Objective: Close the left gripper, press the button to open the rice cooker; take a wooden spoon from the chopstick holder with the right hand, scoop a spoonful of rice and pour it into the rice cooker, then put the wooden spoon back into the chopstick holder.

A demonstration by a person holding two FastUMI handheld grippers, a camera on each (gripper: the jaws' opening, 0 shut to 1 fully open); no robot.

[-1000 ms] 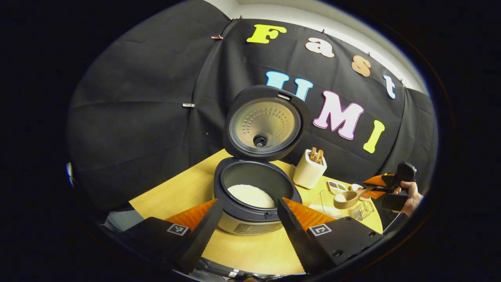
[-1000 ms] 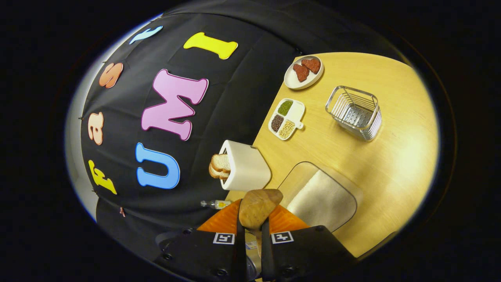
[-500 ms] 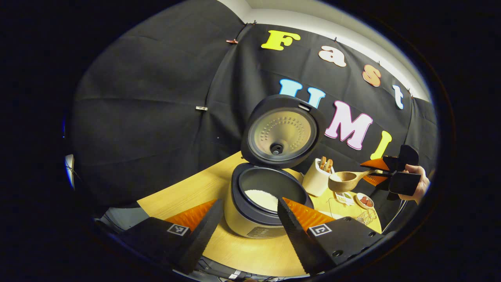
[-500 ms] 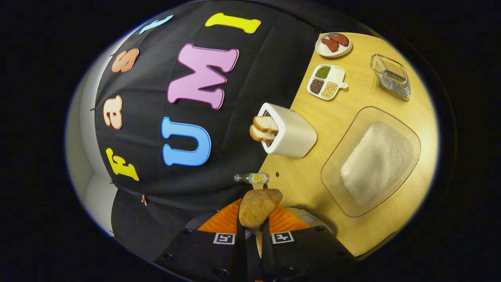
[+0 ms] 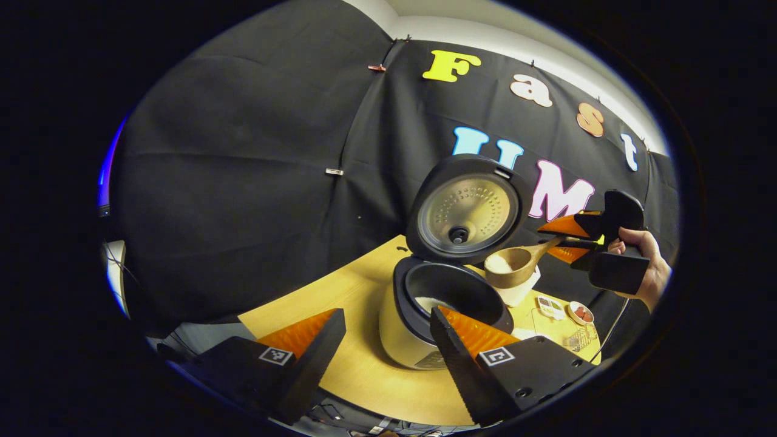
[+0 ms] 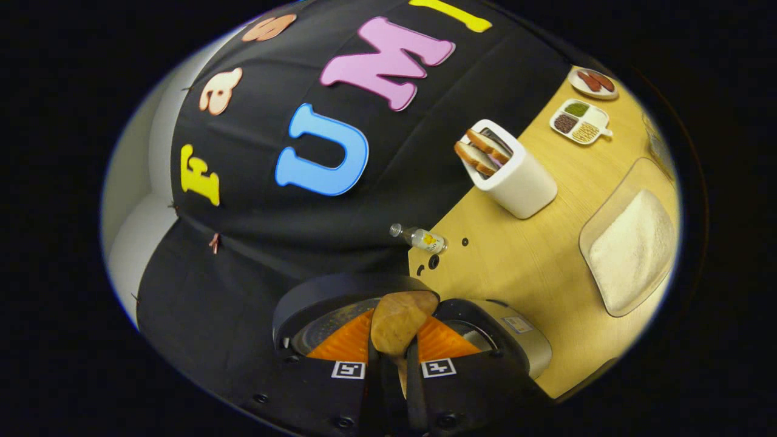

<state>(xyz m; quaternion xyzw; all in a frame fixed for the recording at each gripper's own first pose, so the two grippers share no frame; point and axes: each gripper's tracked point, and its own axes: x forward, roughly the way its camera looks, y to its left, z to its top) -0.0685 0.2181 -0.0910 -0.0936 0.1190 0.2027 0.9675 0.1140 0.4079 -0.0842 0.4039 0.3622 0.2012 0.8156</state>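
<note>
The rice cooker (image 5: 425, 328) stands open on the table, lid (image 5: 467, 209) upright, with white rice (image 5: 434, 302) in its pot. A wooden spoon (image 5: 510, 267) with rice in its bowl hangs just above the pot's right rim. My right gripper (image 5: 555, 241), held by a hand, is shut on the spoon's handle. In the right gripper view that gripper (image 6: 393, 364) holds the spoon (image 6: 400, 318) above the cooker (image 6: 504, 331). The white chopstick holder (image 6: 516, 176) stands farther along the wall. My left gripper (image 5: 382, 364) hangs open in front of the cooker, holding nothing.
A clear tray of rice (image 6: 631, 249) lies at the table's near side. A small bottle (image 6: 422, 238) lies by the wall. A divided dish of grains (image 6: 580, 118) and a plate with red pieces (image 6: 593, 82) sit at the far end.
My right gripper has carried the rice-filled spoon from over the tray up and across to the cooker's rim. The left gripper stayed open and turned leftward, away from the cooker.
</note>
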